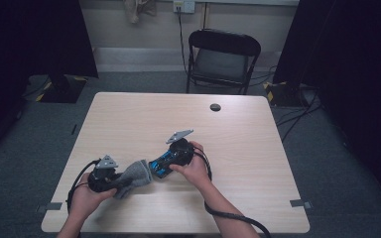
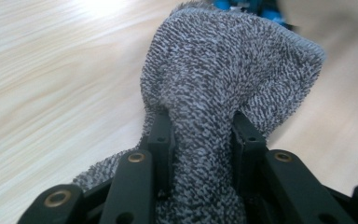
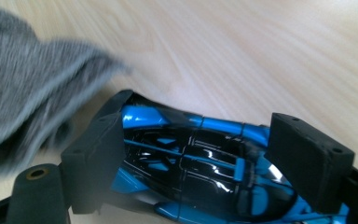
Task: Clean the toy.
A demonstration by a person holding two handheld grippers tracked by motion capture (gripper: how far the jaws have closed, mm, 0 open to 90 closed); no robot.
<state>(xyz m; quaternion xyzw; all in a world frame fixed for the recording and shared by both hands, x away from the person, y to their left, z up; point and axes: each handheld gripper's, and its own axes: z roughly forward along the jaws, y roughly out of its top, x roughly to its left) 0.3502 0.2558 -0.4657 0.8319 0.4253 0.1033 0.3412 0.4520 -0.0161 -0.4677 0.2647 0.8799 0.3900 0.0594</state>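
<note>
Left gripper point(image 1: 110, 177) — jaws clamped tight on a bunched fold of the grey cloth point(image 2: 223, 93), held just above the table point(image 1: 238, 134). Right gripper point(image 1: 171, 159) — jaws set wide around the blue-and-black toy car point(image 3: 196, 163); the pads appear to press its ends. Cloth and car meet near the table's front edge.

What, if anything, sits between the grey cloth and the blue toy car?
Nothing visible. The left tongs pinch the grey cloth, whose free end hangs right beside the blue toy car held between the right tongs over bare table.
</note>
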